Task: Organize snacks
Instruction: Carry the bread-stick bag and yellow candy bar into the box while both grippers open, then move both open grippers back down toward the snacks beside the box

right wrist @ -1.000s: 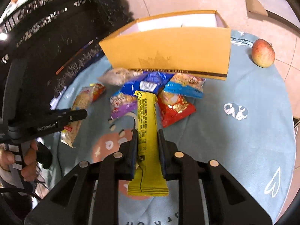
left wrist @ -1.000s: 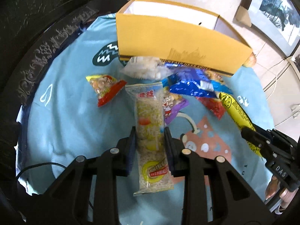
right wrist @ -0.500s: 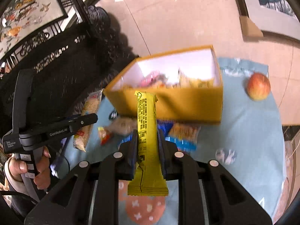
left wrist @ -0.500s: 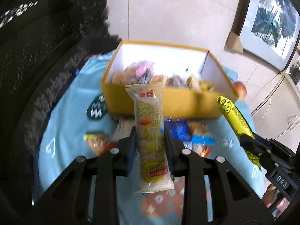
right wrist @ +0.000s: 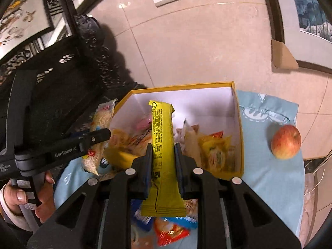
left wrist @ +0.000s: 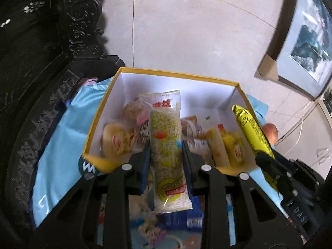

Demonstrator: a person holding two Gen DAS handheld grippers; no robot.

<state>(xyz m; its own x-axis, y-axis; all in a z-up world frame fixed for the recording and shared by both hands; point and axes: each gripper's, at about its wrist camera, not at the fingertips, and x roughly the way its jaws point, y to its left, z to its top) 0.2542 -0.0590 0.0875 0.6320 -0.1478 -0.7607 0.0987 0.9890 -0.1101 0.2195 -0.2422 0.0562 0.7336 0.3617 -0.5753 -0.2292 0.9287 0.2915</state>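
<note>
Left tongs [left wrist: 166,157] clench the sesame bar packet [left wrist: 167,145]; right tongs [right wrist: 162,157] clench the yellow bar [right wrist: 162,137]. Both packets hang over the yellow box [right wrist: 238,124] ahead of the tongs. Carry each past the near wall before release. Only the right view shows the apple [right wrist: 286,142] whole and the holding hand [right wrist: 31,195].
</note>
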